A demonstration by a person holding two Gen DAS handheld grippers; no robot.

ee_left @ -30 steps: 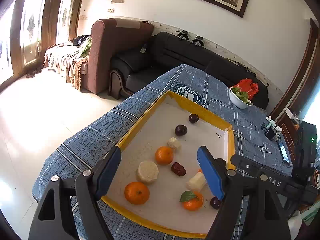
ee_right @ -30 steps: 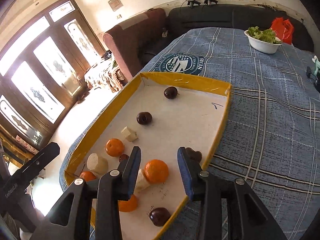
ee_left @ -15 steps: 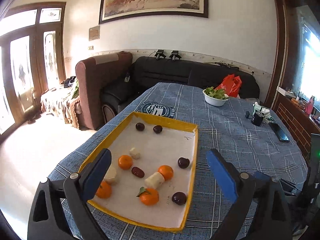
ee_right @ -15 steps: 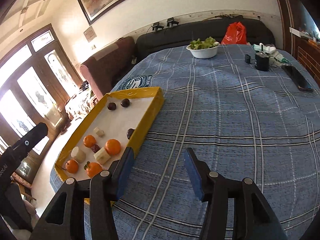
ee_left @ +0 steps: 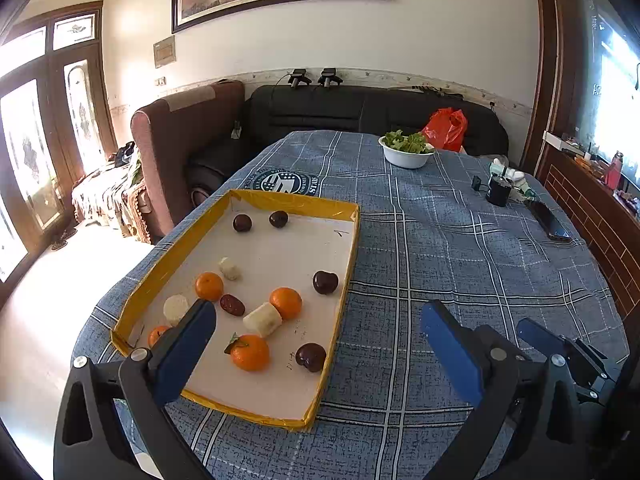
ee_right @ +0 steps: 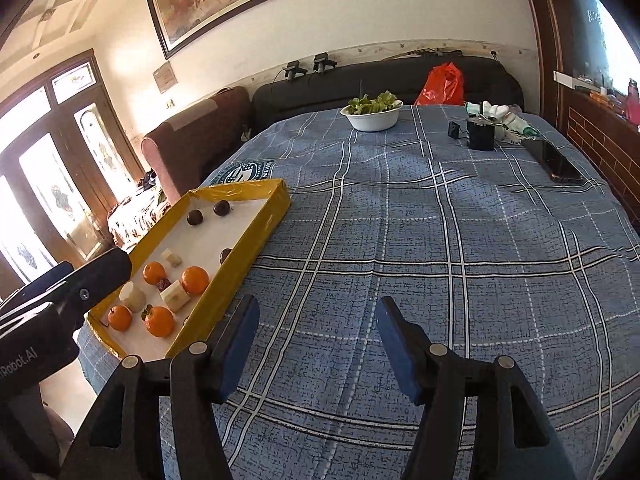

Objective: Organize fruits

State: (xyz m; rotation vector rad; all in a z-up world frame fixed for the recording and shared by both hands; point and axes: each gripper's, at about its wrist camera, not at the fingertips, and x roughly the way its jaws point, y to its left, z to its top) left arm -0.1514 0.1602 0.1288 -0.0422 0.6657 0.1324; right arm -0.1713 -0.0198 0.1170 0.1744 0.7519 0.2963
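Note:
A yellow-rimmed tray (ee_left: 344, 276) with a white floor lies on the blue plaid table's left side. It holds several oranges (ee_left: 285, 302), dark plums (ee_left: 325, 282), white banana pieces (ee_left: 262, 319) and a red date (ee_left: 232, 305). My left gripper (ee_left: 316, 338) is open and empty, raised above the tray's near right corner. My right gripper (ee_right: 316, 330) is open and empty over bare cloth, right of the tray (ee_right: 236, 264), whose oranges (ee_right: 195, 280) also show in the right wrist view.
A white bowl of greens (ee_left: 407, 151) stands at the table's far end, with an orange bag (ee_left: 446, 128) behind it. A black cup (ee_left: 499, 191), small items and a phone (ee_left: 550, 220) lie at the right edge. Sofas stand beyond the table.
Both grippers have pulled back and up from the tray and swung right. The right gripper, which was low over an orange, is now over bare cloth and wider open.

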